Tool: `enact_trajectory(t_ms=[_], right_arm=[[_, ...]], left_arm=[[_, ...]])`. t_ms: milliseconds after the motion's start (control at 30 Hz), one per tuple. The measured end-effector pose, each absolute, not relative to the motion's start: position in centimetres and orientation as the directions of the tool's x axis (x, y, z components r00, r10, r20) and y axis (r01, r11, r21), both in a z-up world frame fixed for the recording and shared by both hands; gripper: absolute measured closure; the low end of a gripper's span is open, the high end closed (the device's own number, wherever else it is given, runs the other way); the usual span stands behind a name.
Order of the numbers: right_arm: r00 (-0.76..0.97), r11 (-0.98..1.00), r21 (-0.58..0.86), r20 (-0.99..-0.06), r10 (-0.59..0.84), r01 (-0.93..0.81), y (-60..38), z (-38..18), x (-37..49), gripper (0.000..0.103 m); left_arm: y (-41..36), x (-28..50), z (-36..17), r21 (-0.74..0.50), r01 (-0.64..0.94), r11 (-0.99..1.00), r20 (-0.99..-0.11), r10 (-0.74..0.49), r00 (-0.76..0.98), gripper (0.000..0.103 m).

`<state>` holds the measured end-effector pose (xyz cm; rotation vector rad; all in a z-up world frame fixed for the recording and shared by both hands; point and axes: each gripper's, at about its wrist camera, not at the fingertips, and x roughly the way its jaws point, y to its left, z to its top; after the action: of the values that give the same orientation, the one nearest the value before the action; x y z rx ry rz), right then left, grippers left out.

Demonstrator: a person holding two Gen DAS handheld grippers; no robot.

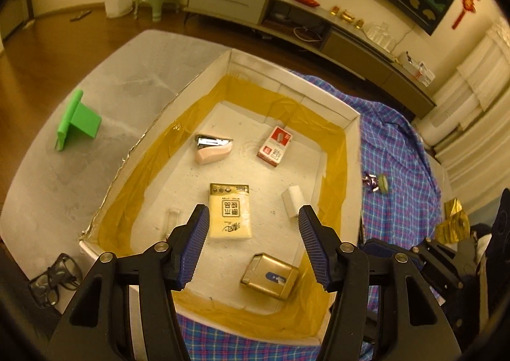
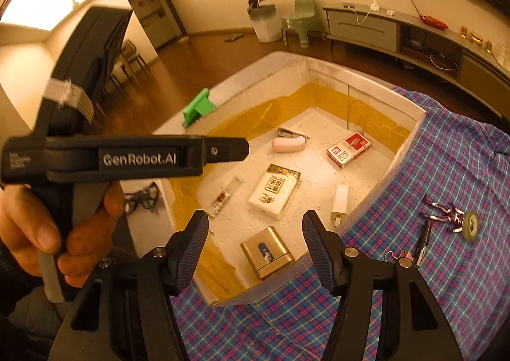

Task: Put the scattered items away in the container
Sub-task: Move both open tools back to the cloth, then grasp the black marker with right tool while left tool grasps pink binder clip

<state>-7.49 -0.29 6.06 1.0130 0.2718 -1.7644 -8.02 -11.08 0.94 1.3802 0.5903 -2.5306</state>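
Presently my left gripper (image 1: 251, 246) hangs above the near end of the box (image 1: 334, 106), its fingers spread apart with nothing between the pads. My right gripper (image 2: 255, 248) hangs likewise over the box's near corner, fingers apart and empty. My left hand (image 2: 41, 227) is wrapped round the handle of its tool, seen at the left of the right-hand view.

Nearest inside the box lies a gold tin (image 1: 271, 278), tilted at the near end. Just beyond it rests a tissue pack (image 1: 230, 211) near the middle of the floor, with a clear tube (image 2: 224, 198) to its left and a white plug (image 2: 340, 201) to its right against the side wall. Farther in lie a pink stapler (image 1: 212, 149) and a red staple box (image 1: 274, 146), well apart from each other.

Outside the box, on the checked cloth (image 2: 446, 169) to the right, remain a tape roll (image 2: 471, 224), a purple figure (image 2: 444, 216) touching it, and a black marker (image 2: 424, 243) nearer to me. On the left side, a pair of glasses (image 1: 54, 278) sits close to the box's near corner, and a green stand (image 1: 78, 120) stands farther off on the grey tabletop (image 1: 134, 74).
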Motion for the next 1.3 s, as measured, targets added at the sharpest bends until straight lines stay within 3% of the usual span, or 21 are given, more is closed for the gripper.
enact_trajectory(t_ms=[267, 500, 700, 900, 967, 1200, 1300], right_arm=[[-0.154, -0.462, 0.368, -0.624, -0.766, 0.807, 6.6, 7.4, -8.3, 0.04], [-0.264, -0.571, 0.444, -0.581, -0.77, 0.69, 13.8, 7.1, -12.6, 0.04], [-0.325, -0.666, 0.464, -0.619, -0.715, 0.584, 17.8, 4.7, -15.9, 0.04], [-0.289, -0.7, 0.357, -0.725, -0.625, 0.618, 16.4, -0.1, -16.3, 0.041], [-0.272, -0.696, 0.284, -0.772, -0.574, 0.66, 14.9, -2.0, -16.5, 0.049], [-0.275, -0.655, 0.124, -0.838, -0.472, 0.746, 11.3, -6.3, -17.5, 0.052], [-0.294, -0.665, 0.089, -0.848, -0.441, 0.742, 11.0, -7.6, -18.2, 0.078]], left_arm=[[-5.8, -5.6, 3.4, -0.186, 0.225, -0.957, -0.768, -0.002, -0.641, 0.042], [1.2, -4.0, 4.5, -0.105, 0.027, -0.994, -0.714, 0.057, -0.698, 0.042], [6.7, -4.9, 3.4, -0.094, -0.104, -0.99, -0.727, 0.139, -0.672, 0.042], [7.9, -6.7, 1.1, -0.06, -0.076, -0.995, -0.759, 0.095, -0.644, 0.042], [7.9, -6.9, 0.5, -0.055, -0.072, -0.996, -0.762, 0.088, -0.641, 0.042], [8.0, -8.2, -1.3, -0.08, -0.066, -0.995, -0.777, 0.104, -0.621, 0.042], [8.3, -9.4, -2.3, -0.085, -0.072, -0.994, -0.787, 0.111, -0.606, 0.042]])
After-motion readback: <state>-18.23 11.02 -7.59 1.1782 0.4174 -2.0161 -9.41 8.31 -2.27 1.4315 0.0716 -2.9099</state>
